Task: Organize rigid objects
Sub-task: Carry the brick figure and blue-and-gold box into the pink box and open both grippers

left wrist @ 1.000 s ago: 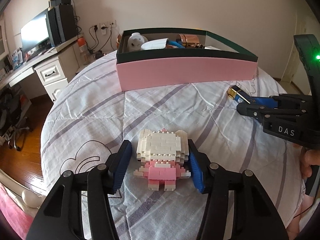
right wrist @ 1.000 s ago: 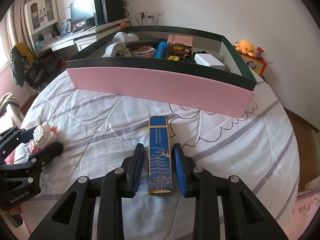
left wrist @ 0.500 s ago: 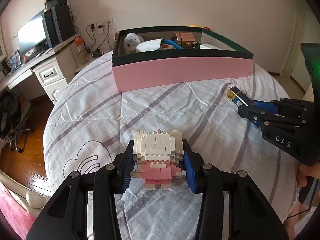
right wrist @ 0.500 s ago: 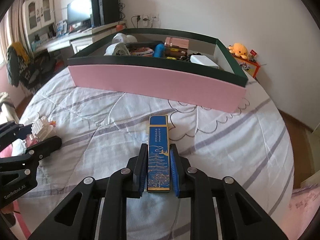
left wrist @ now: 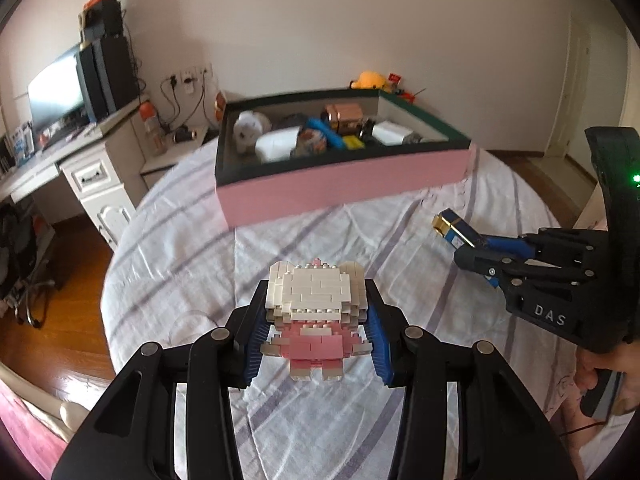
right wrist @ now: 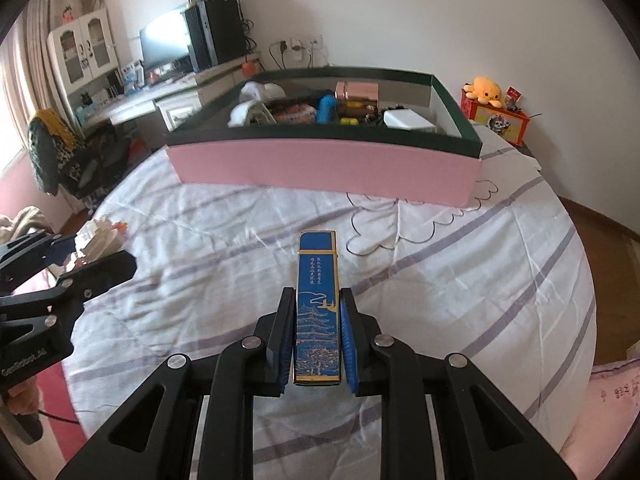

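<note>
My left gripper is shut on a white and pink brick figure and holds it above the bed. My right gripper is shut on a slim blue and gold box, also lifted off the quilt. In the left wrist view the right gripper shows at the right with the blue box sticking out. In the right wrist view the left gripper shows at the left with the brick figure. A pink box with a dark green rim stands ahead, holding several objects.
The bed carries a white quilt with purple stripes. A desk with a monitor stands at the left. A yellow plush toy sits on a small box by the wall. Wooden floor lies below the bed's left edge.
Both grippers closed on their objects and lifted them off the quilt. Both views rose, and the pink box now shows more of its inside.
</note>
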Motion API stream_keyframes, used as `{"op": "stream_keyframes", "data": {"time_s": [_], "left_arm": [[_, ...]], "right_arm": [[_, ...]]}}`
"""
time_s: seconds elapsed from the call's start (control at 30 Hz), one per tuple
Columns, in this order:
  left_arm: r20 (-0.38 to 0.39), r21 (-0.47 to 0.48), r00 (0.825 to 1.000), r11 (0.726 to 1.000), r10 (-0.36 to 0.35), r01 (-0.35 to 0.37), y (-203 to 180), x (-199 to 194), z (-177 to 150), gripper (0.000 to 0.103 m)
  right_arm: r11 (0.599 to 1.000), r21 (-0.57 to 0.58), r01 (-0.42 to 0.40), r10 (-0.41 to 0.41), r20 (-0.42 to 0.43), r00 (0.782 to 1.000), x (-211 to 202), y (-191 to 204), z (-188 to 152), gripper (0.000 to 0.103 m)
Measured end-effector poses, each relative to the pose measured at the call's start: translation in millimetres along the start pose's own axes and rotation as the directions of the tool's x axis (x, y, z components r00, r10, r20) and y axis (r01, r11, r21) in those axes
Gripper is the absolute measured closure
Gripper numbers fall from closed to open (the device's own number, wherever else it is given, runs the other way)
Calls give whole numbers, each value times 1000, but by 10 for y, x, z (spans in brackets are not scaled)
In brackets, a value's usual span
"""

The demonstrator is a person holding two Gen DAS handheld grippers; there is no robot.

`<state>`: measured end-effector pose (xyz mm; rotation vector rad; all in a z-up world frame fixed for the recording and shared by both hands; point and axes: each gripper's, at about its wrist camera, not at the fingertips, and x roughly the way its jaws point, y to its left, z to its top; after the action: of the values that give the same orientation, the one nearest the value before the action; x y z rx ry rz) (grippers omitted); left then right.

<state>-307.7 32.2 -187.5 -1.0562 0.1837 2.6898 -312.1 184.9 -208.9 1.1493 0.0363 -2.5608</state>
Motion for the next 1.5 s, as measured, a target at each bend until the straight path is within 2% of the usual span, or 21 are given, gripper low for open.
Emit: {"op": "stream_keyframes", "data": {"time_s": [0.3, 0.47, 0.6, 0.77, 0.87, 0.93, 1.03, 1.1, 1.27, 1.5], "left_arm": [[80, 51, 996, 998, -29, 25, -58, -158, 367, 59], [112, 104, 994, 995, -18, 6, -120, -114, 695, 59], [114, 121, 993, 992, -33, 19, -91, 15, 984, 59], [76, 144, 996, 989, -53, 42, -52, 366, 1392, 59], [35, 148, 996, 986, -79, 73, -36, 654, 1599, 59], [8, 159, 998, 986, -60, 58, -36, 875, 1713, 59], [-32, 161, 997, 984, -73, 77, -27, 1168, 1874, 59], [-47, 162, 995, 983, -84, 91, -25, 1305, 1948, 59], [-95, 178, 994, 982, -52, 68, -32, 1693, 2132, 59], [-127, 206, 992, 977, -25, 51, -59, 2033, 2267, 59]], "right_arm": [[999, -35, -33, 36, 71, 997, -288, 23, 299, 82], [997, -83, -5, 14, 103, 995, -342, 14, 604, 82], [994, -112, 9, 3, 107, 994, -290, -32, 893, 82], [990, -137, 40, -29, 84, 996, -89, -167, 1277, 82], [986, -146, 75, -68, 53, 996, 126, -292, 1496, 82], [985, -147, 87, -84, 26, 996, 285, -396, 1635, 82], [984, -149, 103, -107, -18, 994, 552, -562, 1820, 82], [983, -147, 111, -119, -46, 992, 735, -662, 1907, 82], [983, -137, 123, -140, -117, 983, 1132, -863, 2054, 82], [982, -141, 128, -151, -168, 974, 1429, -1043, 2138, 82]]}}
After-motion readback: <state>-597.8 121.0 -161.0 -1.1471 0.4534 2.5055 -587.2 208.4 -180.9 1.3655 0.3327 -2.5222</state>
